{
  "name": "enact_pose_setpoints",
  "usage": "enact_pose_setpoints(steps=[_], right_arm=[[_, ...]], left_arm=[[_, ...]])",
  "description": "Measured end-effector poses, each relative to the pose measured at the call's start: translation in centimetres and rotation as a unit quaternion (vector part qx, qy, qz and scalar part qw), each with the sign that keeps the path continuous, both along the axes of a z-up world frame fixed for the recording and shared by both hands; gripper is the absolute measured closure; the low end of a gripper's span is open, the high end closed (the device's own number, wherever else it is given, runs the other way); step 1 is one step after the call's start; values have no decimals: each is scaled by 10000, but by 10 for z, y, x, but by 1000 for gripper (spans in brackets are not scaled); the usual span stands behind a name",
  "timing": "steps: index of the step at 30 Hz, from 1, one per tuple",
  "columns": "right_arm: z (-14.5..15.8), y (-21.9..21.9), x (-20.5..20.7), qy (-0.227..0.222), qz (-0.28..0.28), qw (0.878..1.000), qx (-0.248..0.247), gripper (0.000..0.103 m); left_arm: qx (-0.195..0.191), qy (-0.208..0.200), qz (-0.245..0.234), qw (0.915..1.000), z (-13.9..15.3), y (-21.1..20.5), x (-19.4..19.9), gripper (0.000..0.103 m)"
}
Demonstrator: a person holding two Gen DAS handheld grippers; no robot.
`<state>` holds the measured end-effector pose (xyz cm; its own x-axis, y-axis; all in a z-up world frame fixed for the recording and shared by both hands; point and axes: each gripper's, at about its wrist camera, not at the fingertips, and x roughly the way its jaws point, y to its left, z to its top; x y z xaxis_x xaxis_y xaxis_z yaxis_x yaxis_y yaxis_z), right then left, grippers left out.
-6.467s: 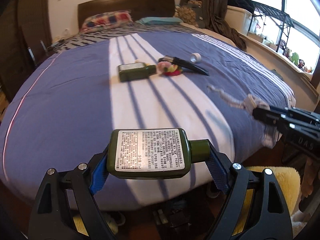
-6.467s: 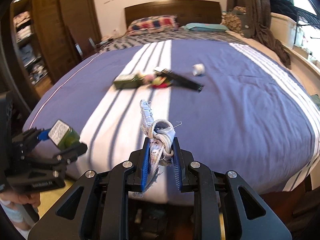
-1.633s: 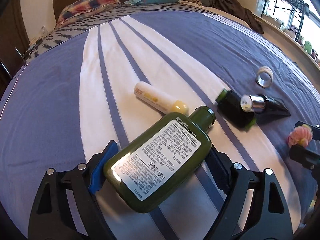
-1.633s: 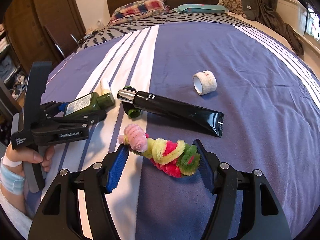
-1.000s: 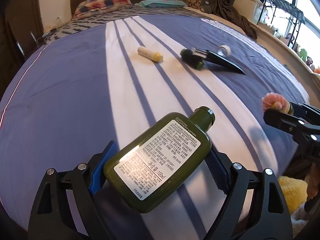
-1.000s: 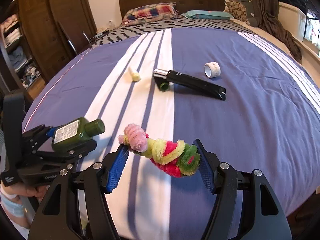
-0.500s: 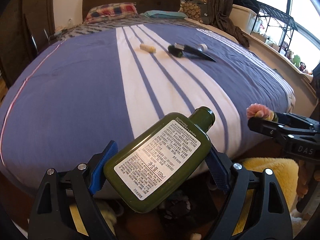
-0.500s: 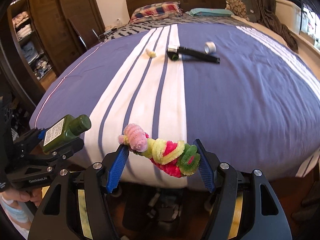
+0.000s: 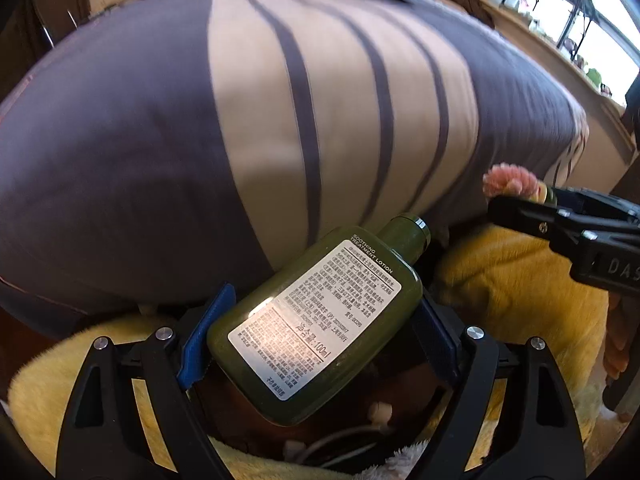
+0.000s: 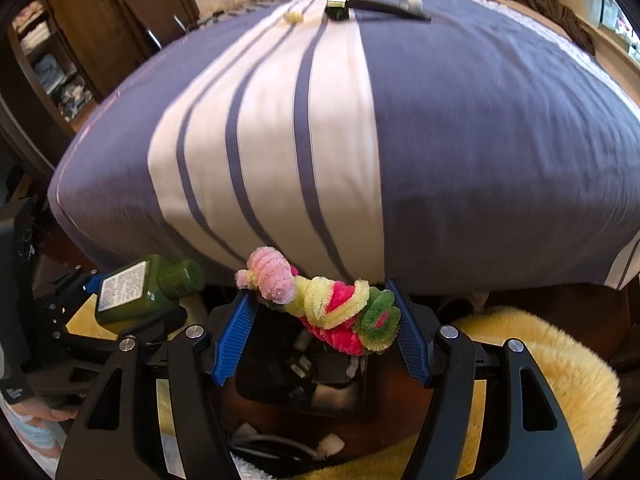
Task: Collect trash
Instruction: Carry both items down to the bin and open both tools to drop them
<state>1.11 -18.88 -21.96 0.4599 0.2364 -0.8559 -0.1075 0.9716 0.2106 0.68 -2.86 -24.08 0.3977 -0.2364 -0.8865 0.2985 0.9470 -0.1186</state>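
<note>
The left gripper (image 9: 316, 340) had its blue-padded fingers (image 9: 206, 336) clamped on a dark green lotion bottle (image 9: 316, 316), which sat tilted, cap up and to the right, its white label of small print facing the camera with "SOOTHING TREATMENT LOTION" and "100ml" legible. The bottle hung off the foot of the bed (image 9: 240, 100), over a yellow fluffy rug (image 9: 520, 280) and a dark floor strewn with cables and small white bits. The right gripper (image 10: 320, 332) was closed on a twisted pipe-cleaner bundle (image 10: 320, 300), fuzzy coils of pale pink, yellow, hot pink and green, pinched between its ribbed blue fingers (image 10: 234, 340) just below the edge of the mattress. The left wrist view gave the label close up and showed the right gripper (image 9: 568, 232) from the side at the right edge, only the bundle's pink tip (image 9: 510, 180) poking above it. The right wrist view showed more: the left gripper (image 10: 120, 300) low at the left with the bottle (image 10: 148, 284) seen small, a dark open box of odds and ends under the bundle, wooden shelving to the left, and, far up the purple and white striped cover, a black tube (image 10: 380, 6), a roll of tape (image 10: 412, 0) and a small pale stick (image 10: 292, 17), all blurred.
</note>
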Motion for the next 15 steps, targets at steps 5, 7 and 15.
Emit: enact_pose_setpoints(steps=[5, 7, 15], right_arm=[[-27, 7, 1, 325, 67, 9994, -54, 37], [-38, 8, 3, 473, 71, 9988, -60, 37], [-76, 12, 7, 987, 109, 9951, -10, 37]], left_arm=[[8, 470, -36, 9989, -37, -4, 0, 22], [-6, 662, -62, 9978, -50, -5, 1, 22], [26, 1169, -126, 9931, -83, -11, 3, 22]])
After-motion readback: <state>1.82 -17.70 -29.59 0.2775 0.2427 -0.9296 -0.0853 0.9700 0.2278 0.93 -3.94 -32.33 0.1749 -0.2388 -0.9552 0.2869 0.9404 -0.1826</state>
